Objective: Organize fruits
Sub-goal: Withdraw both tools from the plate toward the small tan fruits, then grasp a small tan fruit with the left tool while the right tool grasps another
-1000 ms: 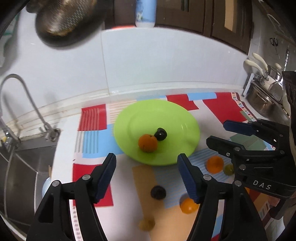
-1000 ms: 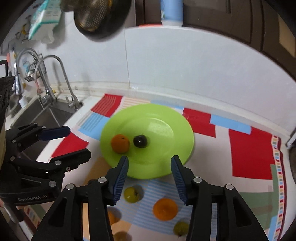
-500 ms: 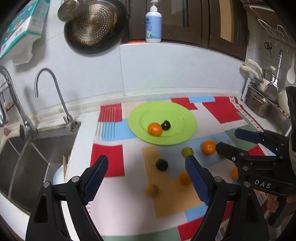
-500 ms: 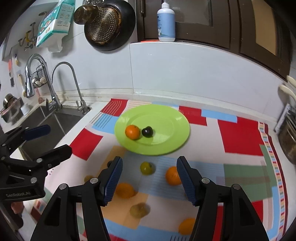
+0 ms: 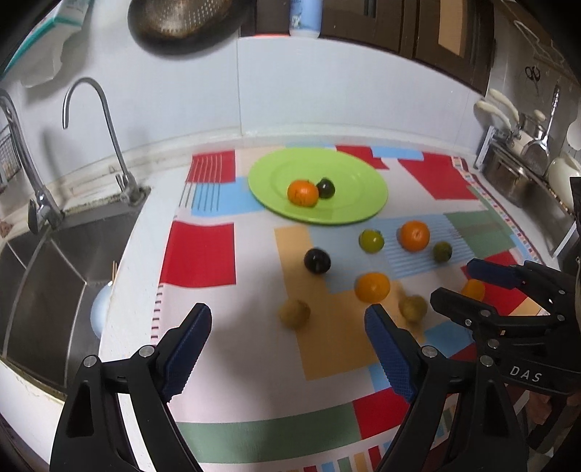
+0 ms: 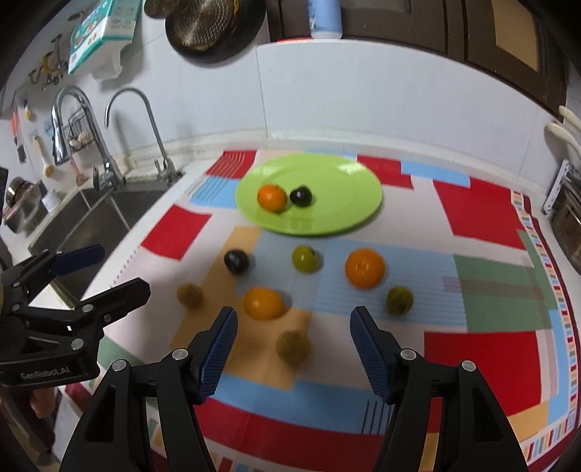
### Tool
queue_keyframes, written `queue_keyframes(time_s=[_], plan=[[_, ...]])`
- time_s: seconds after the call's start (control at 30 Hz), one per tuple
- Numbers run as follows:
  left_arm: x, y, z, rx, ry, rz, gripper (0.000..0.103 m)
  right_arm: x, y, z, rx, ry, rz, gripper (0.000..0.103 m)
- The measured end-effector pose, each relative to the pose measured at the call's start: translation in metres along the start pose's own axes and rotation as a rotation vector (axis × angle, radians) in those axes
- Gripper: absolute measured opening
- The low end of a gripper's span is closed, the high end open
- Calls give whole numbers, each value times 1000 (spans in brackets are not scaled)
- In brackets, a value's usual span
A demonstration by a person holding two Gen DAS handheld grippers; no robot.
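Note:
A lime-green plate (image 5: 363, 214) at the back of the patchwork mat holds an orange (image 5: 302, 193) and a dark plum (image 5: 325, 187). Loose on the mat lie another dark plum (image 5: 317, 260), two green fruits (image 5: 371, 240), several oranges (image 5: 414, 236) and two brown fruits (image 5: 294, 314). My left gripper (image 5: 288, 319) hangs open above the near brown fruit, touching nothing. My right gripper (image 6: 294, 319) is open above the other brown fruit (image 6: 292, 346), with an orange (image 6: 263, 303) just beyond its left finger. One orange (image 5: 473, 289) is half hidden behind the right gripper (image 5: 454, 281).
A steel sink (image 5: 54, 261) with a curved tap (image 5: 109, 127) lies left of the mat. Pots and utensils (image 5: 508, 178) crowd the right end of the counter. A colander (image 6: 214, 21) hangs on the white wall behind the counter. The counter's front edge is just below the grippers.
Both grippers have drawn back from the plate toward the near side of the mat and opened wider. The loose fruits have come into full view.

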State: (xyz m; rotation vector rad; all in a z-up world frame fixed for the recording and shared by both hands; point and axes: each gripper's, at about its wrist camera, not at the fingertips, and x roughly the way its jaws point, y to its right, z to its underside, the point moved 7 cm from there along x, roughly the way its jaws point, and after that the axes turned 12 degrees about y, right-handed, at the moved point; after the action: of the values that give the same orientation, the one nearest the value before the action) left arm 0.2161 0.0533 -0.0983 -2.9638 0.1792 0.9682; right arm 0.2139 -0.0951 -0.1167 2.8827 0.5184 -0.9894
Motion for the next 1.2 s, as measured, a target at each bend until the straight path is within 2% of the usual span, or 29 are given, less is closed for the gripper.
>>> queue_keyframes(time_s=[0.4,0.47,0.53,0.7,0.9,1.03,1.1,1.2], plan=[[30,-7,24,19,-78,-27,85,26,3,30,36,-109,-12,64],[35,-8,24,19,-87,-29,79,29,2,32,36,-117,-17,61],[42,-9,24,13,-92,-28,78,33,2,33,39,-127,-25,57],[53,-6,23,-5,-103,-2,63,39,2,36,52,-146,-41,46],[65,-4,27,-23,-130,22,44,46,1,38,61,-164,-50,39],[69,-2,29,-32,-138,43,37,48,0,38,61,-166,-52,35],[71,0,31,-31,-147,57,27,49,0,38,56,-165,-52,31],[68,3,31,-14,-143,57,27,49,2,38,68,-163,-63,31]])
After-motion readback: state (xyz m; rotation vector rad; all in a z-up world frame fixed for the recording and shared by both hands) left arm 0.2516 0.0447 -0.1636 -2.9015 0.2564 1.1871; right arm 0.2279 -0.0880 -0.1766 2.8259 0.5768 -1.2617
